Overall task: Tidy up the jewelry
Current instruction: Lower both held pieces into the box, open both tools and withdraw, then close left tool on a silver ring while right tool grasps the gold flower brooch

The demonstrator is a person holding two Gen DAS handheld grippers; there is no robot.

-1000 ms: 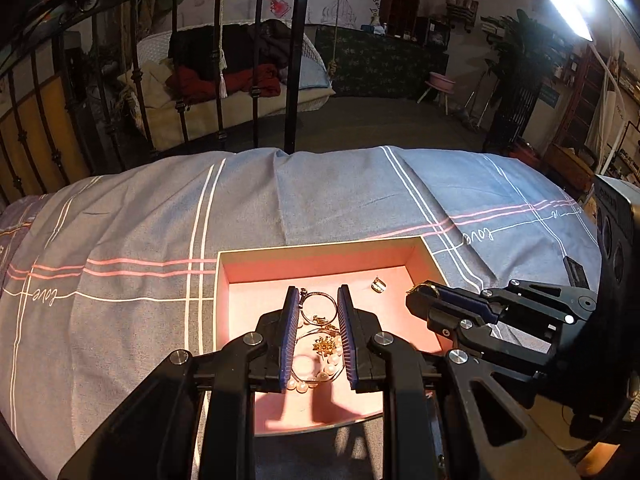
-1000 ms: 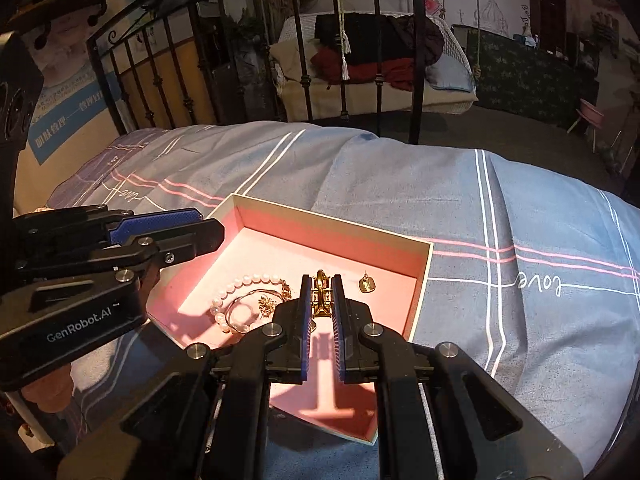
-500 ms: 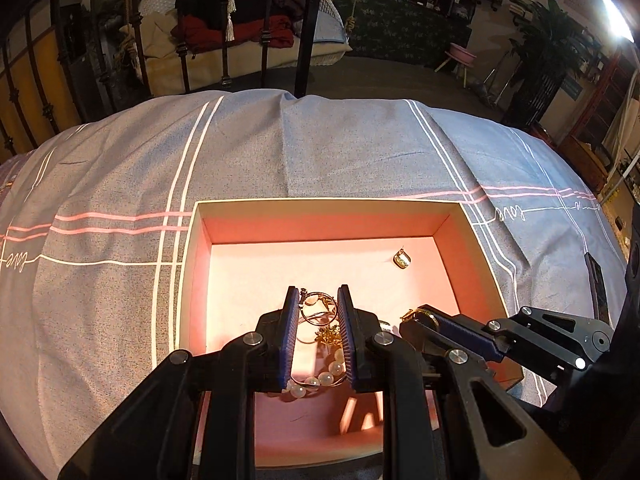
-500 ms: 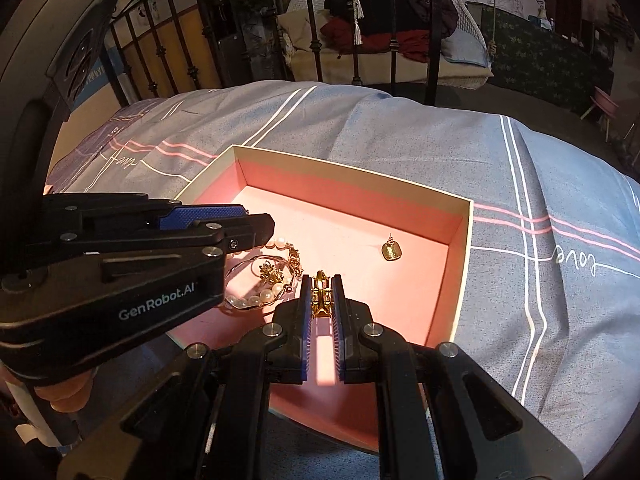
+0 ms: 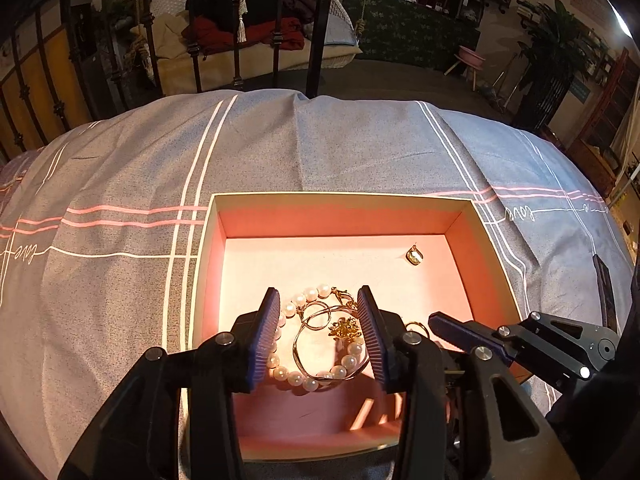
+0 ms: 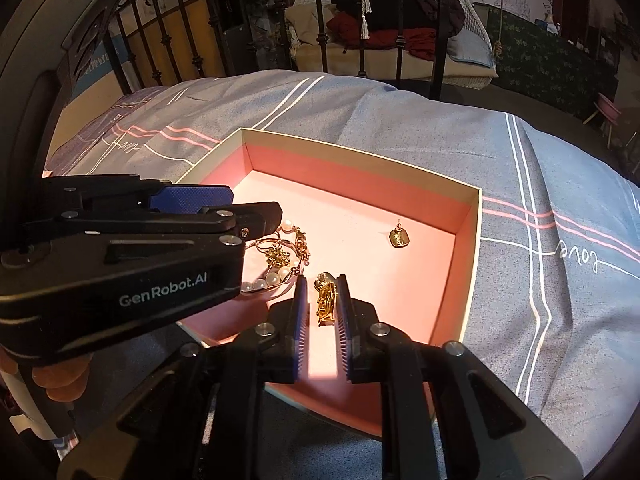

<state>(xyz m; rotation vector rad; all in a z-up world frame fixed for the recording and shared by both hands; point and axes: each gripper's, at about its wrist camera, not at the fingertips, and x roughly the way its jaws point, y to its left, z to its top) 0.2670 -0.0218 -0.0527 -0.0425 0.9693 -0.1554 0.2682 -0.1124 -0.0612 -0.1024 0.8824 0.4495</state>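
Observation:
A pink-lined box (image 5: pixel 340 216) (image 6: pixel 360 176) lies on the bed. Inside lie a pearl bracelet (image 5: pixel 304 380) (image 6: pixel 264 282), a thin gold bangle (image 5: pixel 316 320) with a gold flower charm (image 5: pixel 346 328) (image 6: pixel 278 256), and a small gold earring (image 5: pixel 415 255) (image 6: pixel 399 237). My left gripper (image 5: pixel 318 328) is open over the bracelet pile, one finger on each side of it. My right gripper (image 6: pixel 321 300) stands slightly apart around a gold clip (image 6: pixel 325 298) low over the box floor. The right gripper also shows in the left wrist view (image 5: pixel 460 332).
The grey-blue striped bedcover (image 5: pixel 320 152) surrounds the box. A black metal bed rail (image 5: pixel 316 28) stands behind it, with a swing seat piled with clothes (image 5: pixel 248 28) beyond. A hand (image 6: pixel 60 380) holds the left gripper at the lower left.
Both grippers have come down into the box. My left gripper has opened wide and let the bracelet pile rest on the floor. My right fingers have parted slightly around the gold clip.

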